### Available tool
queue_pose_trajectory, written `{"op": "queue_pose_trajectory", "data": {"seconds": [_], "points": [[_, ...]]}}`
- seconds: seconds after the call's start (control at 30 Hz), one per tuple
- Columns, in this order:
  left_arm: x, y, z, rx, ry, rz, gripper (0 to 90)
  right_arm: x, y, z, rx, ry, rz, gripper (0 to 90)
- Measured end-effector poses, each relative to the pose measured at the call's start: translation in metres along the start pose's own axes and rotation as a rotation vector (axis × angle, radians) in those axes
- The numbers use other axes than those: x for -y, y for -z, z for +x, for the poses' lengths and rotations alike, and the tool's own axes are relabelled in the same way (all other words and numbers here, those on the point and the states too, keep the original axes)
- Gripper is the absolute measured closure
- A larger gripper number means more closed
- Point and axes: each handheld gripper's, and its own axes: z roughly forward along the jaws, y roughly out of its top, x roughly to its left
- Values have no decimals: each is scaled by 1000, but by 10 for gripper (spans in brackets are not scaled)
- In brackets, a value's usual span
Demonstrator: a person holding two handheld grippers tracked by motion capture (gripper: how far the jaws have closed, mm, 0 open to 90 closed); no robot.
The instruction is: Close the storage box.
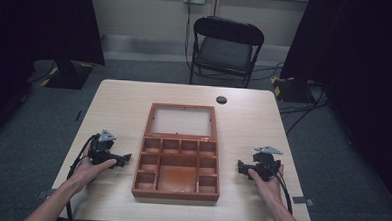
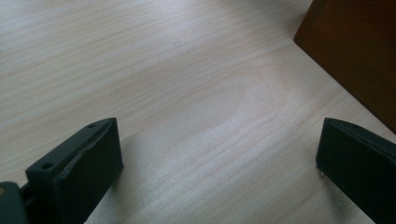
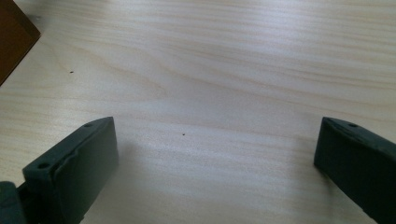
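I had the wooden box (image 1: pixel 178 160) lying open at the table's (image 1: pixel 119 107) centre, lid flat toward twelve o'clock; the left gripper (image 1: pixel 123 159) rested at its nine o'clock, the right gripper (image 1: pixel 240 166) at three, both jaws spread wide on nothing; I judged this the starting pose; next came reaching for the lid.

One wooden compartment box (image 1: pixel 177 159) lies open on one table (image 1: pixel 119 107). Two grippers (one per hand): left gripper (image 1: pixel 121 160), right gripper (image 1: pixel 241 166). One folding chair (image 1: pixel 227 47) stands behind.
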Motion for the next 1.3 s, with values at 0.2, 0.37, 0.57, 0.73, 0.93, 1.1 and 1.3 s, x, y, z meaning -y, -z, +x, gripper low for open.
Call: {"op": "queue_pose_trajectory", "data": {"seconds": [0.2, 0.37, 0.57, 0.73, 0.93, 1.1, 1.3], "points": [[-1, 0, 0, -2, -3, 7, 3, 0, 0, 1, 9, -7, 1, 0], [-3, 5, 2, -13, -6, 0, 197, -3, 2, 5, -5, -4, 23, 49], [-8, 10, 2, -20, 14, -11, 175, -5, 5, 3, -40, -22, 10, 147], [-15, 20, 1, -4, 58, -40, 196, -10, 11, 5, -63, -20, -7, 147], [-21, 24, -1, 12, 87, -61, 217, -18, 17, 9, -83, -1, -20, 153], [-28, 28, -10, 9, 74, -92, 217, -23, 19, 11, -104, 1, -48, 153], [-43, 29, -18, 34, 72, -123, 217, -30, 25, 13, -140, 3, -84, 157]]}}
